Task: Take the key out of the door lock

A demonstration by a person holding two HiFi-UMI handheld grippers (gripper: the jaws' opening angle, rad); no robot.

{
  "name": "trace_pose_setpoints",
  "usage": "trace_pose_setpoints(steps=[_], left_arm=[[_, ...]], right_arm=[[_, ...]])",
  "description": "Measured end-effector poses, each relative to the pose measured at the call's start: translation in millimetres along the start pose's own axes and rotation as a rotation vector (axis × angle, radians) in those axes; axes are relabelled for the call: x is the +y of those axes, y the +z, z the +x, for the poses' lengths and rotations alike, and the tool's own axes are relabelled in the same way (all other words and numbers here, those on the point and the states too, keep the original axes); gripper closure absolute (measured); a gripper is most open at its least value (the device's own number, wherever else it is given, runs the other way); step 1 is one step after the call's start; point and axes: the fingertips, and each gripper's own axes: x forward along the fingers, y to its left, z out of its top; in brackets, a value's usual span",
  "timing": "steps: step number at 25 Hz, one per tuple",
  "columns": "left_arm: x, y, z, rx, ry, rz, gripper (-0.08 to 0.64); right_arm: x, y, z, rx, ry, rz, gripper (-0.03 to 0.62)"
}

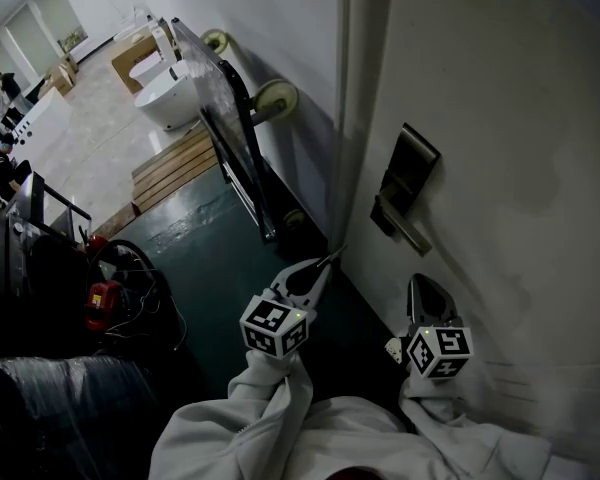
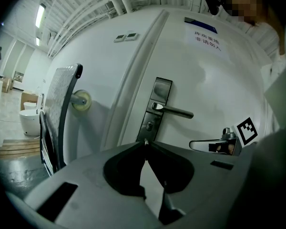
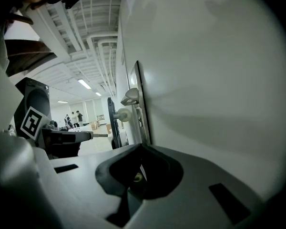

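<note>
The door lock point(image 1: 408, 173) is a dark metal plate with a lever handle point(image 1: 404, 230) on the white door point(image 1: 500, 118). In the left gripper view the lock point(image 2: 156, 106) shows its keyhole point(image 2: 149, 125) with no key in it. My left gripper point(image 1: 325, 261) is held a short way left of the lock and is shut. A thin metal piece, seemingly the key point(image 1: 337, 253), sticks out from its tips point(image 2: 145, 141). My right gripper point(image 1: 421, 280) hovers close to the door below the handle. Its jaws point(image 3: 141, 148) look shut, with nothing seen between them.
A flat trolley point(image 1: 225, 118) with pale wheels point(image 1: 276, 98) leans against the wall left of the door. Beyond it stand white toilets point(image 1: 165, 93) and a wooden pallet point(image 1: 170, 163). Cables and a red tool point(image 1: 104, 298) lie at the lower left.
</note>
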Motion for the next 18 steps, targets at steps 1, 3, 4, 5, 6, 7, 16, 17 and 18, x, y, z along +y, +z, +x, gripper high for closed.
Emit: trace_pose_setpoints(steps=[1, 3, 4, 5, 6, 7, 16, 17, 18], left_arm=[[0.7, -0.2, -0.3, 0.0, 0.006, 0.0, 0.534], [2.1, -0.8, -1.3, 0.001, 0.015, 0.0, 0.534], [2.4, -1.1, -1.7, 0.001, 0.017, -0.001, 0.534], [2.5, -1.1, -1.9, 0.001, 0.018, -0.002, 0.534], [2.7, -1.0, -2.1, 0.0, 0.019, -0.002, 0.534], [3.1, -0.8, -2.3, 0.0, 0.02, -0.003, 0.534], [6.9, -0.7, -3.2, -0.004, 0.024, -0.006, 0.534], [7.0, -0.6, -3.5, -0.004, 0.025, -0.007, 0.534], [7.1, -0.5, -3.8, -0.005, 0.026, -0.008, 0.534]], right_arm=[[0.1, -0.4, 0.0, 0.001, 0.0, 0.0, 0.541], [0.8, -1.2, -0.2, 0.001, 0.002, -0.001, 0.541], [1.0, -1.4, -0.4, 0.002, 0.002, -0.001, 0.541], [1.1, -1.5, -0.6, 0.002, 0.001, -0.001, 0.541], [1.0, -1.5, -0.7, 0.003, 0.0, -0.001, 0.541], [1.0, -1.5, -0.7, 0.002, 0.0, -0.001, 0.541], [1.9, -2.6, -0.4, 0.001, -0.002, 0.0, 0.541], [1.4, -2.5, -0.9, 0.001, -0.004, 0.0, 0.541], [1.0, -2.5, -1.4, 0.001, -0.006, 0.0, 0.541]])
